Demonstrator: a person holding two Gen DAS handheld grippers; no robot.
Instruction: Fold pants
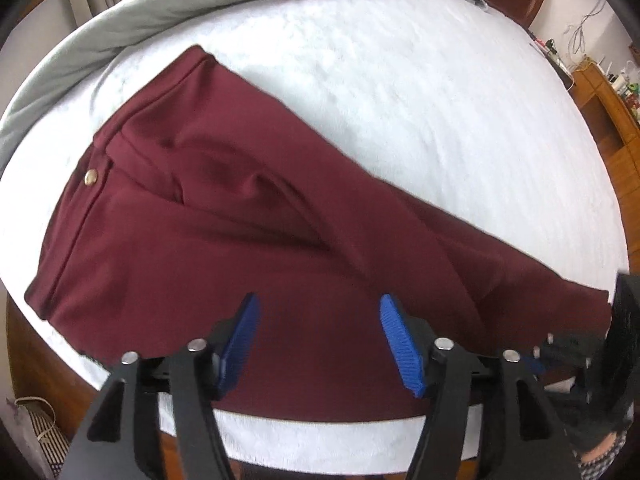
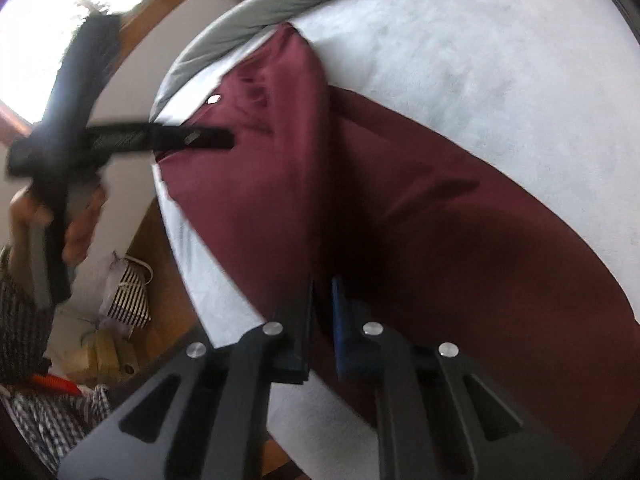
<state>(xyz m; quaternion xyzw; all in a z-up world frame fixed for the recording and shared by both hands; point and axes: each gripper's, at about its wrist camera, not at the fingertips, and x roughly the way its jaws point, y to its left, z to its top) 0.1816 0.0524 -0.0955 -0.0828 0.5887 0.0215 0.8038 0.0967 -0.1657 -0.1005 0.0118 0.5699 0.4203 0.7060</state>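
Observation:
Dark red pants point(image 1: 240, 220) lie spread on the white bed point(image 1: 400, 100), waistband and brass button point(image 1: 91, 177) to the left, one leg running down to the right. My left gripper point(image 1: 316, 304) hovers over the seat area near the bed's front edge, blue pads point(image 1: 400, 344) apart with nothing between them. In the right wrist view my right gripper point(image 2: 322, 296) has its fingers pressed together on a fold of the pants point(image 2: 440, 220) by the mattress edge. The left gripper's black body point(image 2: 160, 140) reaches in over the waistband.
A grey duvet point(image 1: 120, 12) is bunched along the far and left side of the bed. Wooden furniture point(image 1: 608, 108) with small items stands at the right. A person's hand point(image 2: 76, 236) holds the left tool; a striped bag point(image 2: 128, 292) sits on the floor beside the bed.

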